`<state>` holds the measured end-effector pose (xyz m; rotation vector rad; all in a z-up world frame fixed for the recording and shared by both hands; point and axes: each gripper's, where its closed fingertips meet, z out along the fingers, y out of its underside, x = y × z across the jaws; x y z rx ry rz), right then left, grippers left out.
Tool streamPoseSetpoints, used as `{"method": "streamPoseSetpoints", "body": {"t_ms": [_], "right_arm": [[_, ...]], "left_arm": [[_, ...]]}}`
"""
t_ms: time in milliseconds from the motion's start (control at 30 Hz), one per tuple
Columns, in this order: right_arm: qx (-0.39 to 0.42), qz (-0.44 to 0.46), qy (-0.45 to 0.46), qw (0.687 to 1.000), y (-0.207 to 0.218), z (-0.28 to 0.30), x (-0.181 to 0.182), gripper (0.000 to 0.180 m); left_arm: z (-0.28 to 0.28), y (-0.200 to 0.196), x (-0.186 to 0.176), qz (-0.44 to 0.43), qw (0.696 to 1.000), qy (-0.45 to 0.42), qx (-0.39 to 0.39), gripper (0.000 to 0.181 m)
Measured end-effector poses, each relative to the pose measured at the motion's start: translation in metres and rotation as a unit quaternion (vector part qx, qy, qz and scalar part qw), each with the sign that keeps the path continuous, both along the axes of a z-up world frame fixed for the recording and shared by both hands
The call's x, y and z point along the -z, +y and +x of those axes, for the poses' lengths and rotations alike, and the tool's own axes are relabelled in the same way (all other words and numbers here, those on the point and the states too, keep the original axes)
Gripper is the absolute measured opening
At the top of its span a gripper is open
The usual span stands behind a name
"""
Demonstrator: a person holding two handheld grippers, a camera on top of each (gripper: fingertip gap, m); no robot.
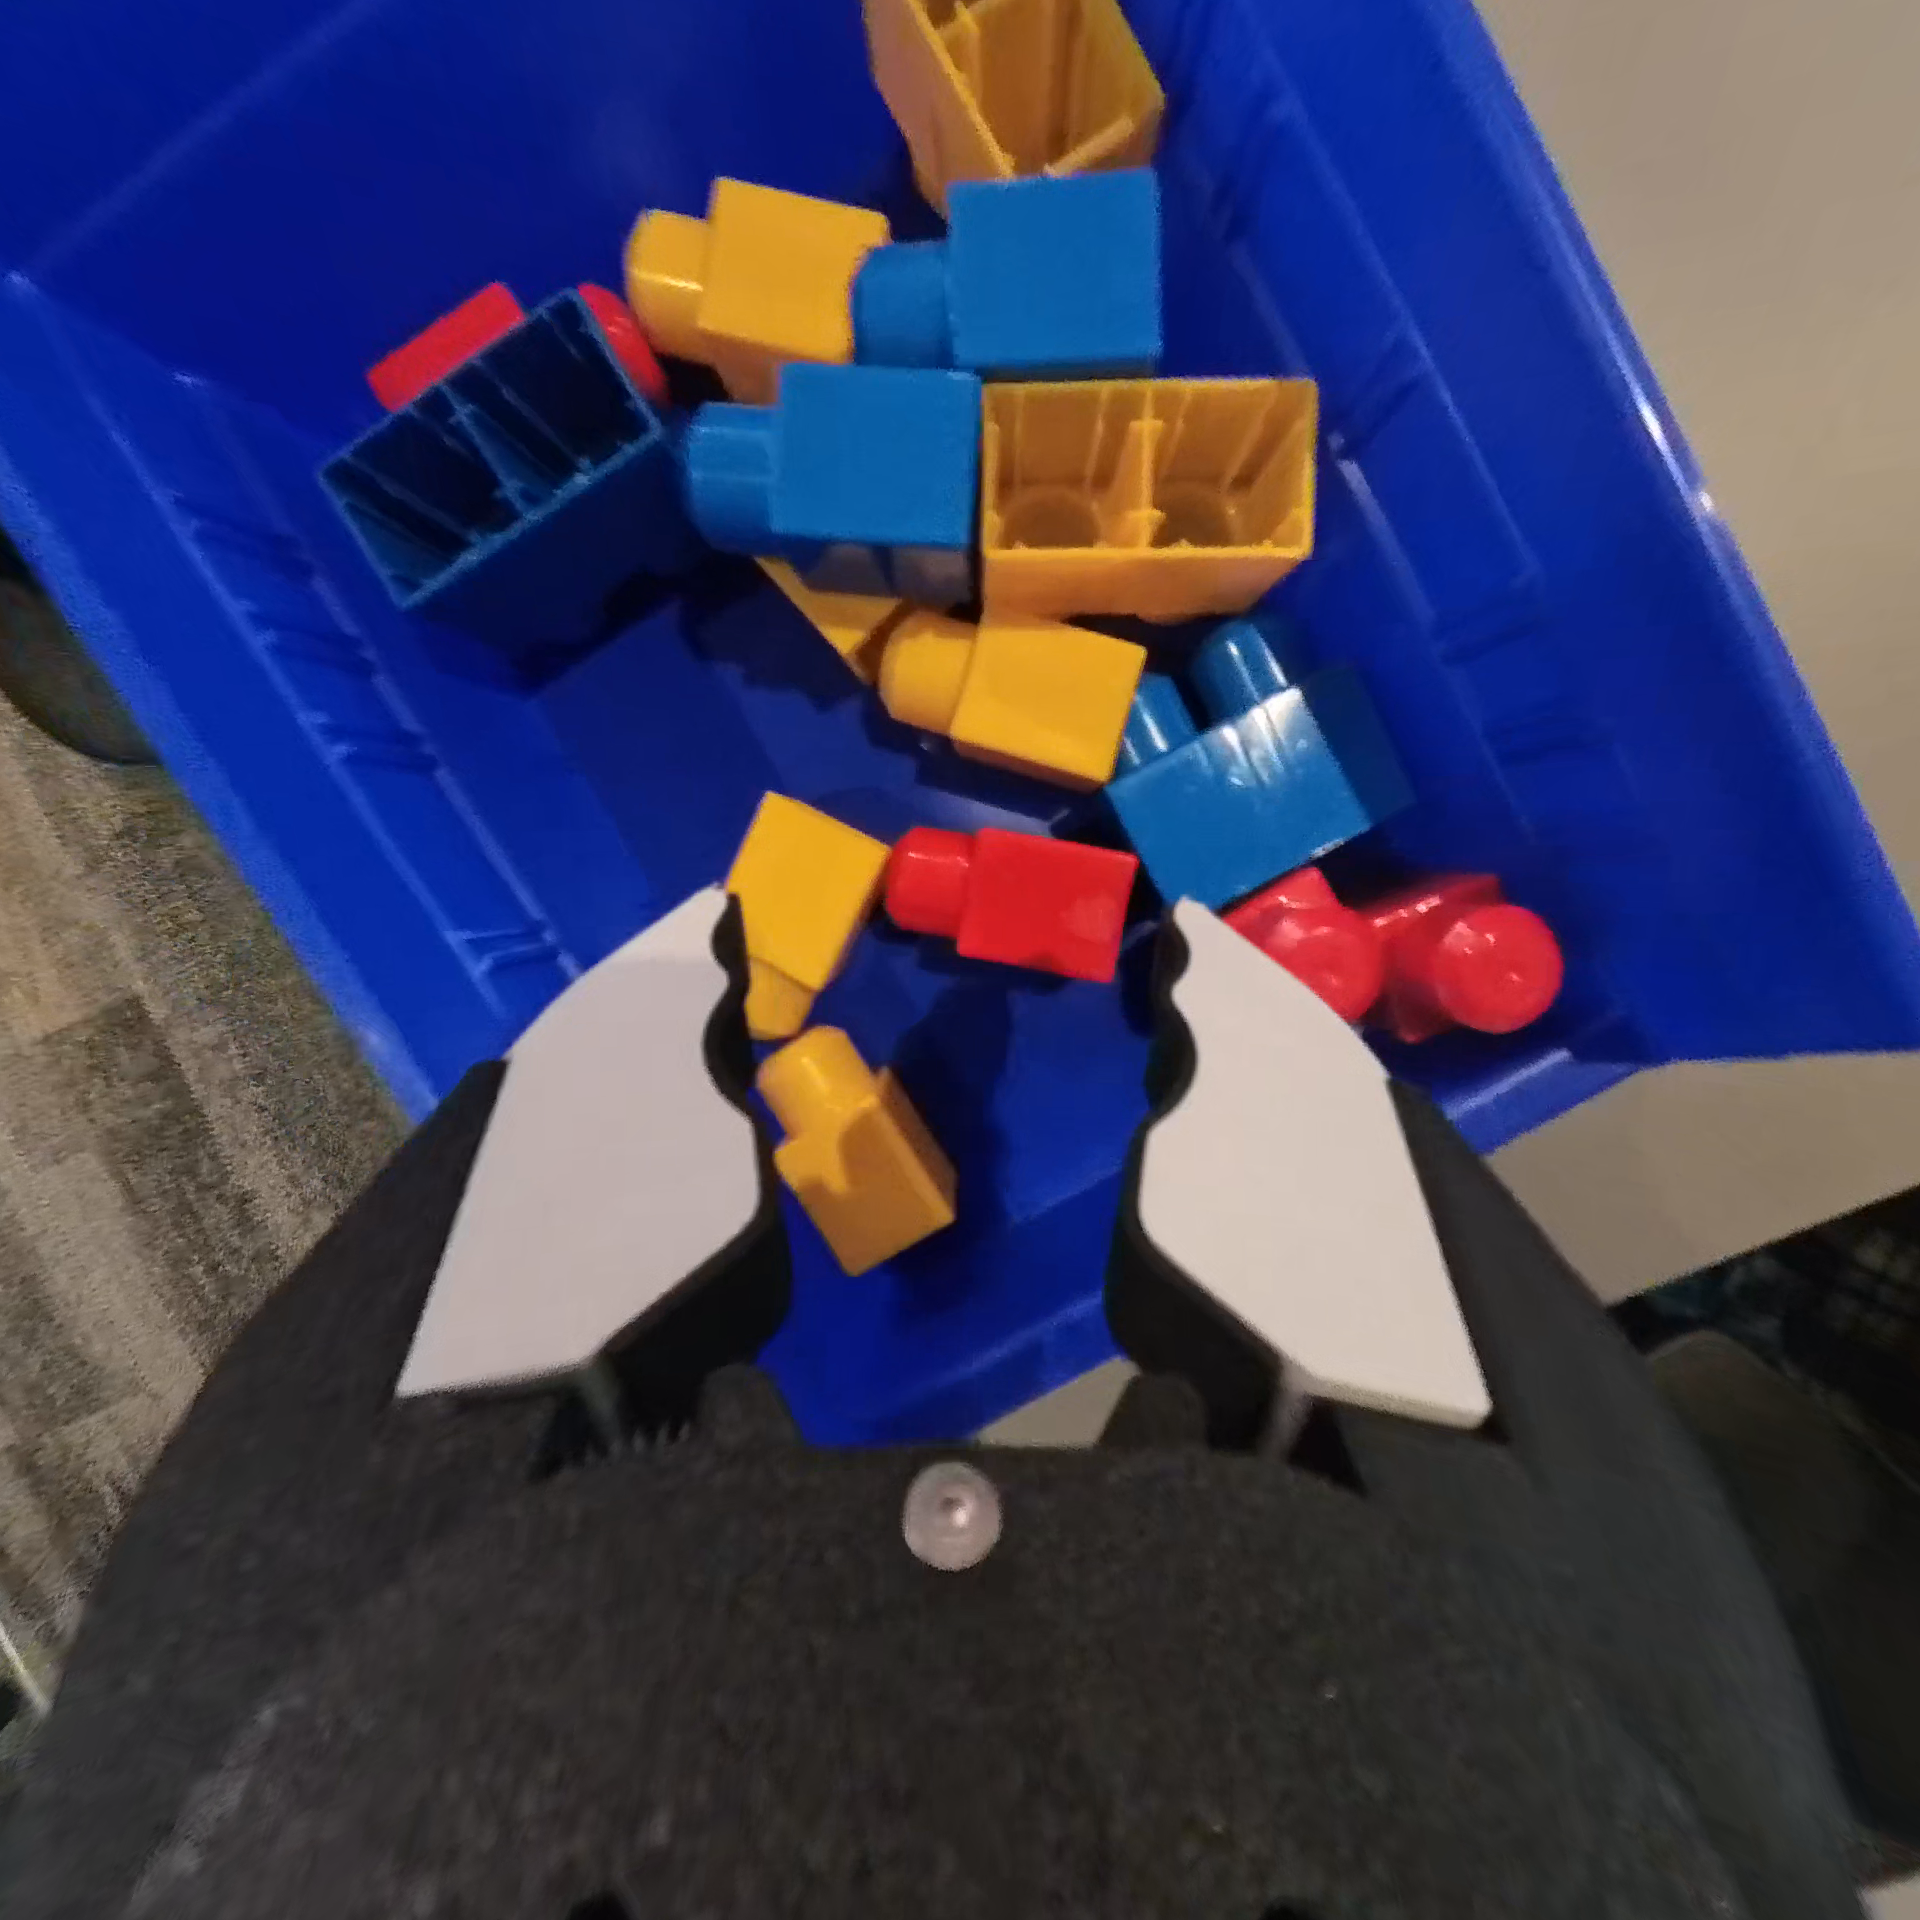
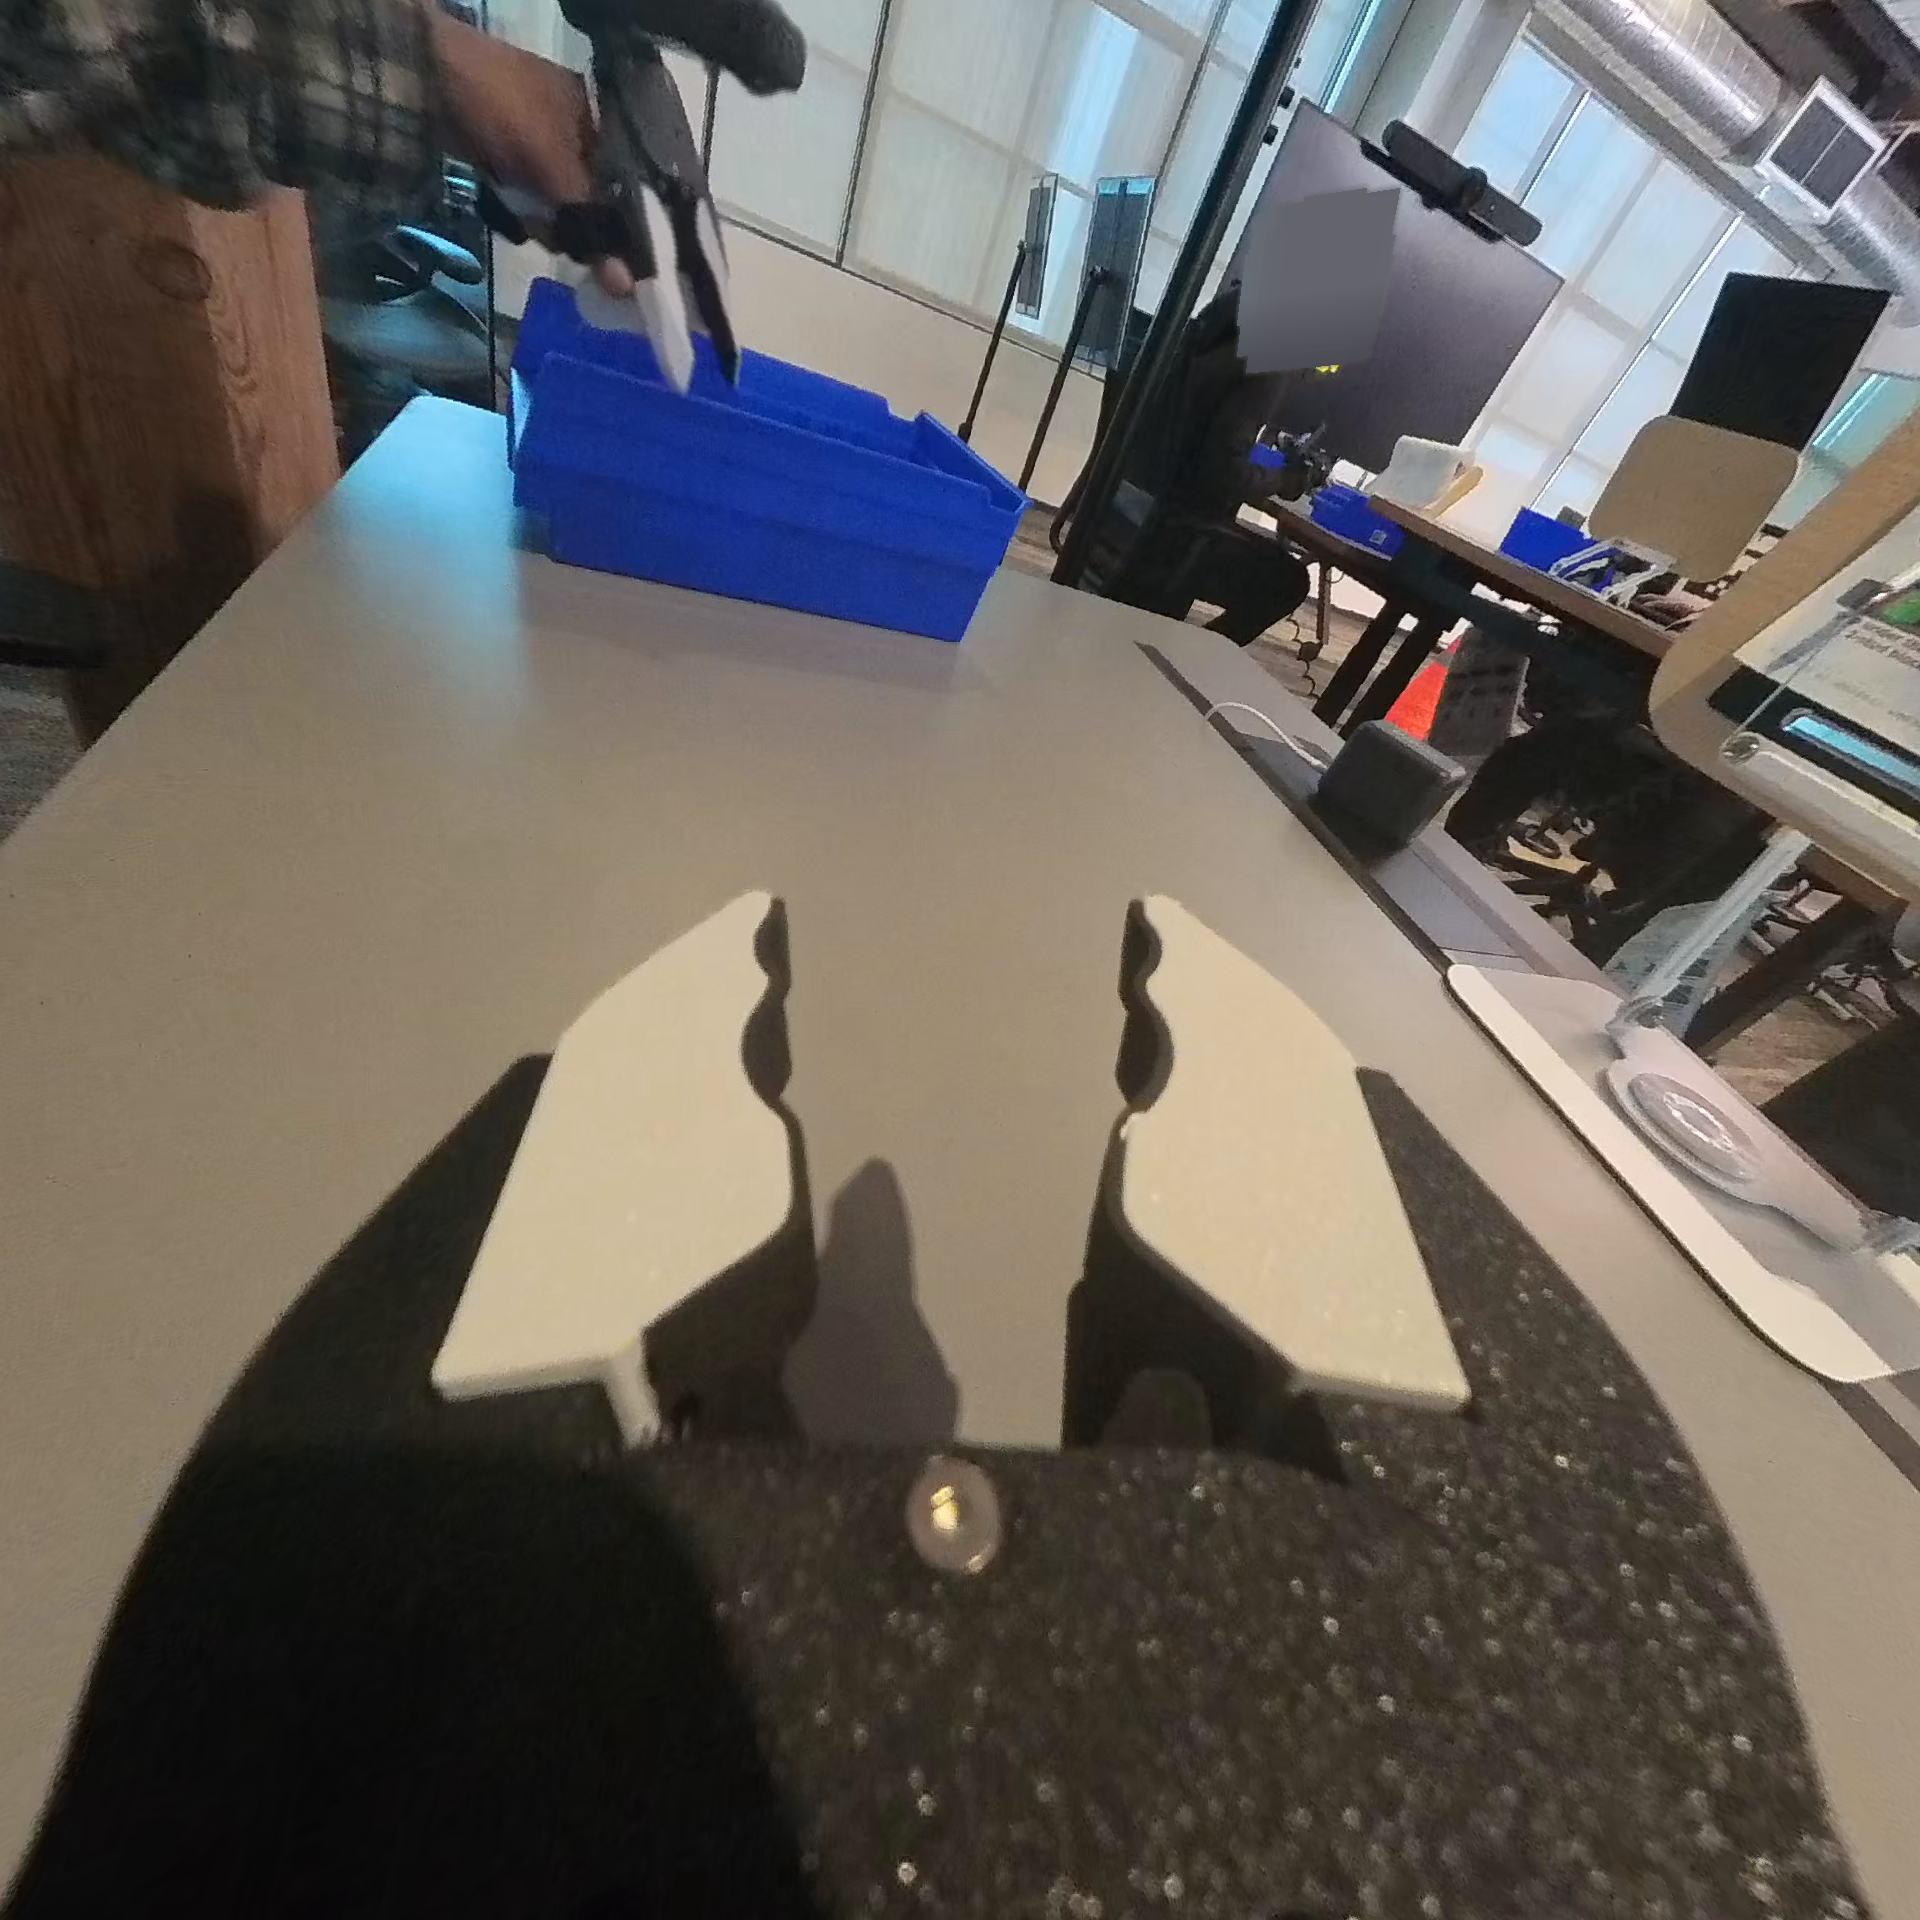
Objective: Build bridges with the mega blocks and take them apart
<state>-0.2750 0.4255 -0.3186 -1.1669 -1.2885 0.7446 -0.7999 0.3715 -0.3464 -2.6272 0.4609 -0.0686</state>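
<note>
Left gripper (image 1: 951,914) hangs wide open and empty over the blue bin (image 1: 312,675), with a loose pile of mega blocks (image 1: 997,582) inside and a small yellow block (image 1: 857,1148) between its fingers, ungripped. Right gripper (image 2: 951,914) is also spread open, holding nothing, above the bare grey table (image 2: 520,831), well apart from the bin.
</note>
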Motion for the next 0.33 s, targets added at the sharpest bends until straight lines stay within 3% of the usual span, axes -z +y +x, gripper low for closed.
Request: {"method": "streamPoseSetpoints", "body": {"t_ms": [33,133,333], "right_arm": [[-0.001,0.0,-0.002,1.0,0.0,0.0,0.001,0.061],[-0.004,0.0,-0.009,1.0,-0.001,-0.002,0.004,0.06],[-0.006,0.005,-0.017,1.0,-0.002,-0.002,0.006,0.06]], "left_arm": [[-0.002,0.004,-0.003,0.009,1.0,0.001,-0.003,0.074],[-0.002,0.01,-0.009,0.013,1.0,0.013,0.024,0.068],[-0.013,-0.001,0.008,-0.082,0.988,0.074,0.11,0.062]]}}
